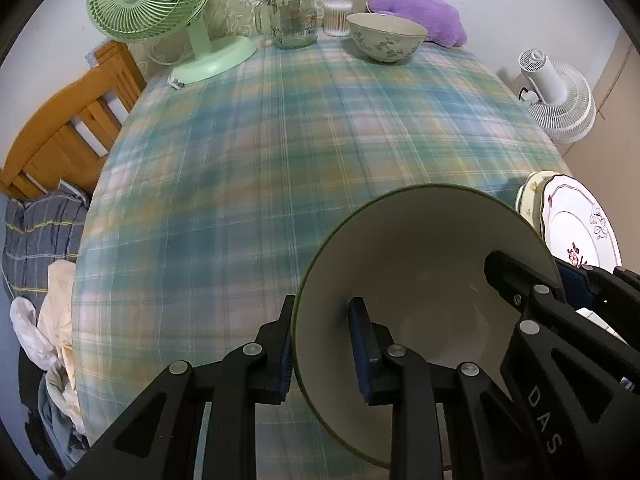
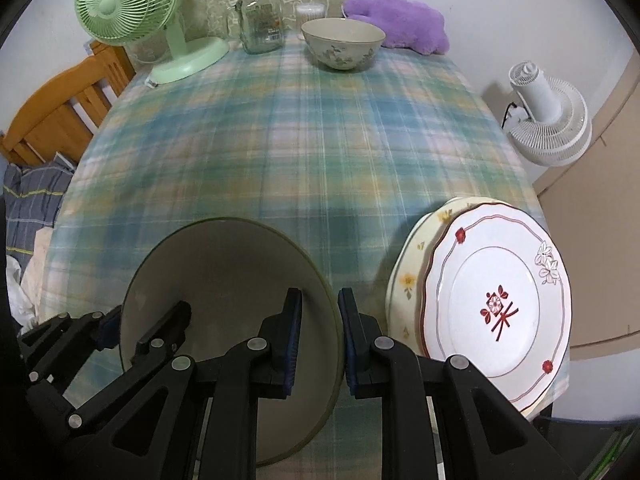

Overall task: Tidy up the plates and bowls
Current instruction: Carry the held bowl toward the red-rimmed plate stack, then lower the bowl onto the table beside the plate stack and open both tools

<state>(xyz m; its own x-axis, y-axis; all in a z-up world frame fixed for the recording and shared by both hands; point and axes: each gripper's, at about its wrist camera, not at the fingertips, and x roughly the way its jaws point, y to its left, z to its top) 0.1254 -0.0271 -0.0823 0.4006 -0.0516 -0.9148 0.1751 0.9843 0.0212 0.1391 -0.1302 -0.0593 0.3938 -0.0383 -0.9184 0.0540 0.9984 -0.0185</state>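
We clamp both the left gripper (image 1: 322,354) and right gripper (image 2: 319,344) on opposite rim walls of the plain bowl (image 1: 420,264), sharing its weight, probably to nest it in the flowered bowl (image 2: 343,43) at twelve o'clock.

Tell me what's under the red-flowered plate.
Under the red-flowered plate lies a cream plate with yellow flowers, its left rim showing. Anything beneath or further down is covered.

Cream bowl (image 1: 432,240) tilted above plaid cloth; floral bowl (image 1: 386,36) upright far; two plates (image 2: 500,292) stacked right.

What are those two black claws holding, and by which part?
Both grip one plain cream bowl with a dark green rim by its wall: left gripper at its left rim, right gripper at the opposite rim.
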